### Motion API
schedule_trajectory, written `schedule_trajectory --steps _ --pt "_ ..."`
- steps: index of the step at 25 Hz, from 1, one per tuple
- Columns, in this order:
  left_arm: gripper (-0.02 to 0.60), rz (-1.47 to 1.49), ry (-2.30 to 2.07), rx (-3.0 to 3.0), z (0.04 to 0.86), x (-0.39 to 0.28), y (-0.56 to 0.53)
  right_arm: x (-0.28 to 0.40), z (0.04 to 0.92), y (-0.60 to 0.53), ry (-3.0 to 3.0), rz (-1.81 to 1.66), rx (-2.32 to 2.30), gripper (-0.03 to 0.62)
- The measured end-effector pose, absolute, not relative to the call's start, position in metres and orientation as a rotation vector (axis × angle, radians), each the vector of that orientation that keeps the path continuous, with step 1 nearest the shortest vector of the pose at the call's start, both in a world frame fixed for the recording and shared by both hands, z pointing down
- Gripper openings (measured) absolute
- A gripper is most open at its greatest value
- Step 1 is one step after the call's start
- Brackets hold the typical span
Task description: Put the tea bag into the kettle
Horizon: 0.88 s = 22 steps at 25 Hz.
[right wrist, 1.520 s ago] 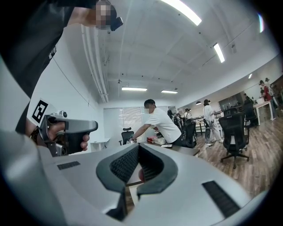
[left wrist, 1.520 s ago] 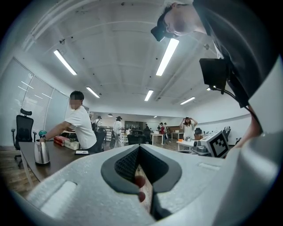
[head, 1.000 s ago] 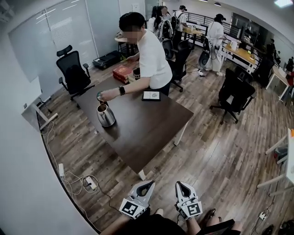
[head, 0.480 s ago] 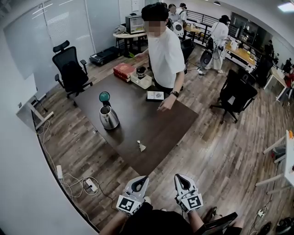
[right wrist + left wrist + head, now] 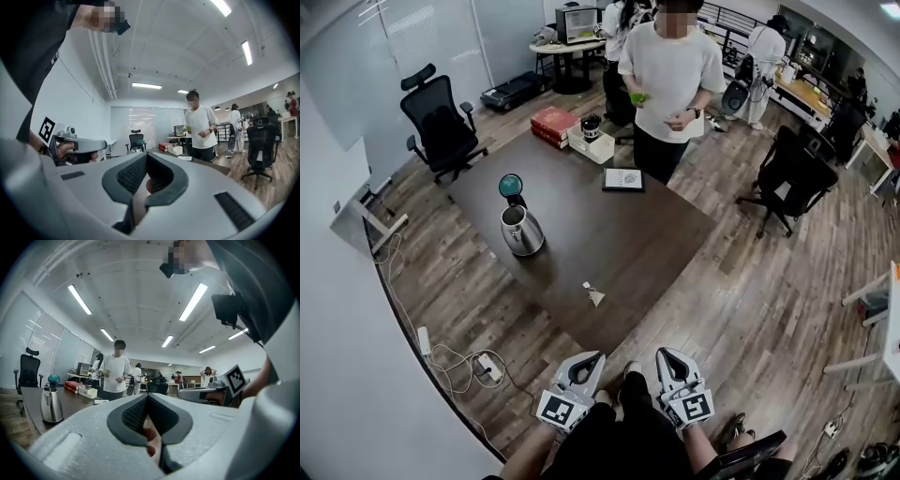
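On the table [image 5: 614, 234] kettle [image 5: 522, 232] and tea bag [image 5: 595, 297] sit apart, while we hold left gripper [image 5: 592, 357] and right gripper [image 5: 664, 354] off its corner, jaws together, empty.

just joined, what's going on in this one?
Nothing is handled yet. The wearer stands short of the table with the left gripper and right gripper both shut and empty. The tea bag lies on the table near its closest corner; the kettle stands farther left, its teal lid beside it. Another person stands at the far side.
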State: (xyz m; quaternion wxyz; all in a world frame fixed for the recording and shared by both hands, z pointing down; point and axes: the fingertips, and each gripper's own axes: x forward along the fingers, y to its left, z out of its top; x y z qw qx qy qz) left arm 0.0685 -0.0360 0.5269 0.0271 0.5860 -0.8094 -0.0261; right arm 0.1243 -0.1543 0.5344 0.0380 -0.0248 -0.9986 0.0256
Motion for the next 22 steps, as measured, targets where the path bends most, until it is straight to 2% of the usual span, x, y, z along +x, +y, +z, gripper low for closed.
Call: schedule_trajectory --steps 11,22 --pt "-0.003 0.049 -2.452 1.775 0.530 0.026 -0.131 0.048 0.548 -0.234 -3.110 0.211 -0.229 0.006" --pt "-0.003 0.173 -2.431 1.667 0.560 -0.003 -0.176 0.031 0.575 -0.310 -3.081 0.300 -0.196 0.006"
